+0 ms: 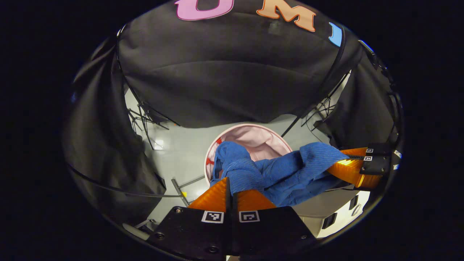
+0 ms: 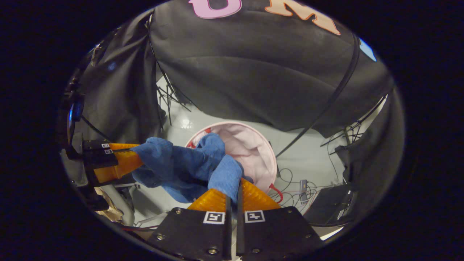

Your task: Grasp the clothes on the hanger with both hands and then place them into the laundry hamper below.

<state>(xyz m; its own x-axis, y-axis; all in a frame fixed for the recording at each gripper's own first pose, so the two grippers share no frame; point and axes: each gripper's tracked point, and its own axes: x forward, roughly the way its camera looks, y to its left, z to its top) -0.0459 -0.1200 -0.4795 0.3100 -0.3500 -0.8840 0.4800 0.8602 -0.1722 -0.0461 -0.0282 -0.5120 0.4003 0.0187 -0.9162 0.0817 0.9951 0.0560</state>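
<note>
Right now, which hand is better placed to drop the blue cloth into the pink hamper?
Probably left: its gripper pinches the blue cloth beside the hamper rim; the right gripper sits farther aside.

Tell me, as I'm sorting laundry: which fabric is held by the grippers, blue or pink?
The blue garment; the pink fabric merely lines the hamper below.

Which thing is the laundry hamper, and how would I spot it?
Look down past the black cloth wall to the pale floor. The laundry hamper is the round, pink-lined tub there, under the blue clothes stretched between the two grippers. Nothing else on the floor is round and pink.
</note>
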